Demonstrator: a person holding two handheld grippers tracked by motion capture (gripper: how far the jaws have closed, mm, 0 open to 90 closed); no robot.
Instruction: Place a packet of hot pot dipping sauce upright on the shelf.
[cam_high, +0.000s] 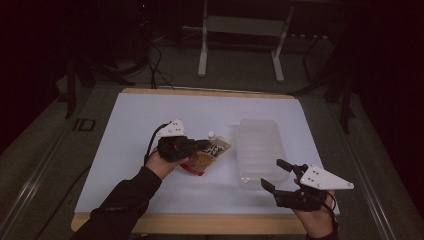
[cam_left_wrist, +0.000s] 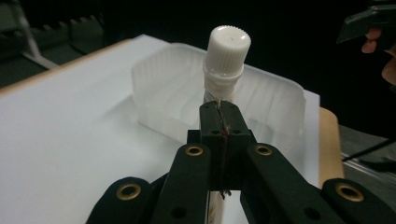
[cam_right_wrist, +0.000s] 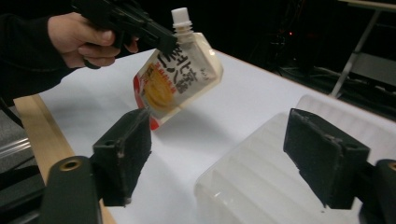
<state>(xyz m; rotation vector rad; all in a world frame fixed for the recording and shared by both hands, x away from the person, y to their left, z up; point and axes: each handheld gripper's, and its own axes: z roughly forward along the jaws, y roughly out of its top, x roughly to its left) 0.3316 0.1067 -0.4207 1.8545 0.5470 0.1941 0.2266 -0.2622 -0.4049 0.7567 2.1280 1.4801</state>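
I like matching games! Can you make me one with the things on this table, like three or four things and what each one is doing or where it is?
Things:
1. spouted pouch
2. clear plastic tray
3. left gripper
4. right gripper

States:
A. jaws apart with nothing between them, beside the tray's near end
B. lying on the white table cover, with nothing inside
C. shut, pinching the pouch just below its white cap
D. lifted off the table, hanging tilted from a gripper

Pairs: 1-D, 2-B, 3-C, 4-A
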